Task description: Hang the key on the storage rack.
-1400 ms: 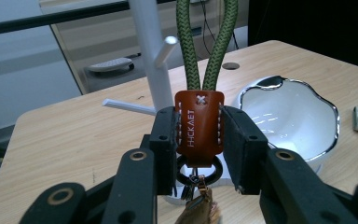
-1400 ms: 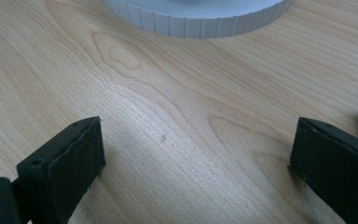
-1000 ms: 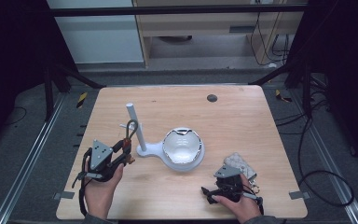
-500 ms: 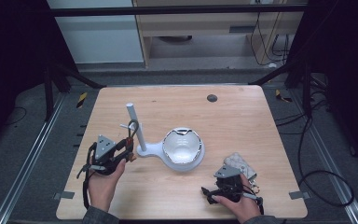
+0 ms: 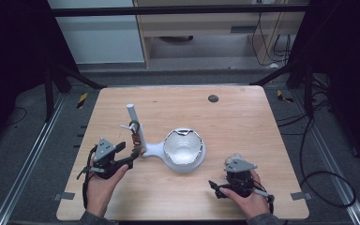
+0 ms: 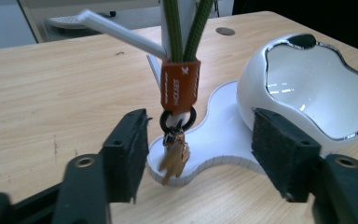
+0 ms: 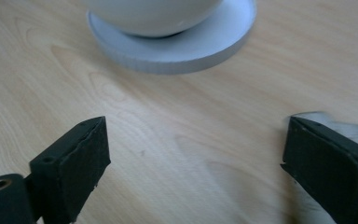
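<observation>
Left claw (image 5: 133,157) sits lower left of the high view, jaws just opened and released. The keys (image 6: 175,156) hang free between them, no pad touching. The keys dangle from a green cord with an orange tag (image 6: 180,86), looped over a peg on the white stand (image 5: 135,123), left of center. The stand's base (image 6: 214,140) lies on the desk (image 5: 243,112) and carries the white bowl (image 5: 183,146) mid-frame. Right claw (image 5: 214,186) is lower right, jaws spread though just narrowed a bit, bare desk between them, bowl's base ahead at the top of its own view.
</observation>
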Demonstrator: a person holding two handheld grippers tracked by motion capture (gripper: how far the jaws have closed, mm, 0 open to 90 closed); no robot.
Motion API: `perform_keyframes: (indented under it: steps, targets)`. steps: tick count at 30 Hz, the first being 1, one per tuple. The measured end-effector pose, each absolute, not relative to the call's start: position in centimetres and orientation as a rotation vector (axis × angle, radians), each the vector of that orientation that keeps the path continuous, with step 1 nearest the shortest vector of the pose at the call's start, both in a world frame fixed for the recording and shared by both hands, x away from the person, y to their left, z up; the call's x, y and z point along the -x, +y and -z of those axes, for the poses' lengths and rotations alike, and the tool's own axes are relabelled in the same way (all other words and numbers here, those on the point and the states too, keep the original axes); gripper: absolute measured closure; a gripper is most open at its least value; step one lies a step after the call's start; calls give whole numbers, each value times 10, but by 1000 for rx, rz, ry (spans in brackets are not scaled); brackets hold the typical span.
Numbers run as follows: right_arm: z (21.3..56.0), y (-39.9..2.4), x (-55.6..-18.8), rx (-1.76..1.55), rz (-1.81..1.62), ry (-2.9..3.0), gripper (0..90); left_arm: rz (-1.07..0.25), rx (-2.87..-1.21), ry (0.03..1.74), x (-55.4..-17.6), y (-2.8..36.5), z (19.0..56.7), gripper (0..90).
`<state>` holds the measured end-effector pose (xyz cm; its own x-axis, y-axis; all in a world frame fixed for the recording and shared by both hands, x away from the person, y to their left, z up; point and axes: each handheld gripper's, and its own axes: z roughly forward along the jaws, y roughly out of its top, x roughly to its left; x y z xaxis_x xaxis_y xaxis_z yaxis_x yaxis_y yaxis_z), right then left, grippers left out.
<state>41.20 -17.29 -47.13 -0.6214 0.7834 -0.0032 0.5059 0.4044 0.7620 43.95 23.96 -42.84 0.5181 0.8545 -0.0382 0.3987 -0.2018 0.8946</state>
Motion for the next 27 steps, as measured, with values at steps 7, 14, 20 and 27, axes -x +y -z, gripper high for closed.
perform_keyframes:
  steps: [7, 14, 20, 27]
  targets:
    - [427, -203, -422, -1138, -913, 2296, 184, -580, -1893, 1079, -440, 252, 453, 157]
    - [408, -225, -432, -1235, -805, 2350, 194, -534, -1936, 1097, -443, 253, 467, 100]
    - [412, -237, -432, -1341, -676, 2408, 133, -529, -1978, 1103, -442, 260, 477, 83]
    - [432, -245, -441, -1410, -535, 2511, 84, -568, -1951, 1075, -441, 261, 472, 73]
